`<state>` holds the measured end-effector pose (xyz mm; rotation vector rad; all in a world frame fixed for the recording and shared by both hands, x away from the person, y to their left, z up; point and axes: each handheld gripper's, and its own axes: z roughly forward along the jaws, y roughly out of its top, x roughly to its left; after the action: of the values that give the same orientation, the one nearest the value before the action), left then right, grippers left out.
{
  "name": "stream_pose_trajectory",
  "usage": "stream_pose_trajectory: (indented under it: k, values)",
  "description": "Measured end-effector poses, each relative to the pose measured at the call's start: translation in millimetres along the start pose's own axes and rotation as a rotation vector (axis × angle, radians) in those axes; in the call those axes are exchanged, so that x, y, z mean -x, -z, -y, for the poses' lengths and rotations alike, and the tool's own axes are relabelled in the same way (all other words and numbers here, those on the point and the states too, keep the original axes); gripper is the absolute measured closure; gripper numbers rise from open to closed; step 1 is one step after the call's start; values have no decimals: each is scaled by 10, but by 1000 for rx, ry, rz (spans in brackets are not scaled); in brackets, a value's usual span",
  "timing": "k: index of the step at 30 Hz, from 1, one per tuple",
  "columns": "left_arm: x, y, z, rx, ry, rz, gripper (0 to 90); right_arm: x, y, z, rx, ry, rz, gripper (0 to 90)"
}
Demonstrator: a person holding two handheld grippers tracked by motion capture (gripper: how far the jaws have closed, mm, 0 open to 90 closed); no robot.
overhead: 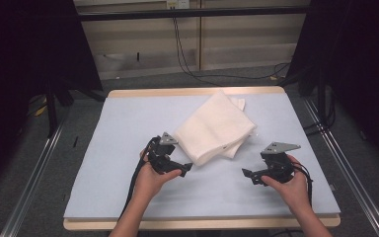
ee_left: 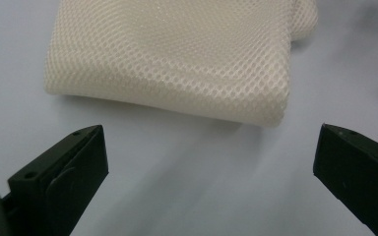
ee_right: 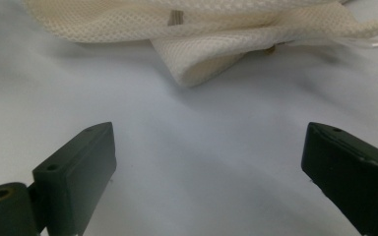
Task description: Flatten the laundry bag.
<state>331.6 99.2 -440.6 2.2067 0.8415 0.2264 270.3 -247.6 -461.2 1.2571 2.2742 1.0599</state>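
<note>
A folded cream-white mesh cloth (overhead: 214, 129) lies in a thick, slightly skewed stack on the pale blue table mat (overhead: 128, 128), a little beyond the middle, and its loose lower layers suggest the folding is partly done with tidying left. The left gripper (overhead: 183, 169) sits just beside the cloth's near corner, jaws spread wide and holding nothing. The right gripper (overhead: 249, 175) waits apart to the right, equally spread and empty.

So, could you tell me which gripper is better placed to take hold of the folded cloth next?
Probably the left gripper: open, right beside the folded cloth. The right gripper, also open, sits farther away.
</note>
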Motion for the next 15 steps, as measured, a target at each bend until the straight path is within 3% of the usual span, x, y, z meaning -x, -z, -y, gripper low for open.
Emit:
stream_pose_trajectory:
  k: [5, 9, 11, 15]
  values:
    - [65, -77, -63, -36, -14, 11, 0, -43, -57, -58, 16, 5, 4, 104]
    - [97, -94, -105, -33, -17, 12, 22, -64, -105, -89, 35, -8, 3, 150]
    - [115, -101, -124, -15, -27, -12, 42, -62, -128, -99, 35, -17, -3, 166]
    - [126, -120, -162, -24, -35, -1, 95, -76, -168, -128, 42, -14, 0, 202]
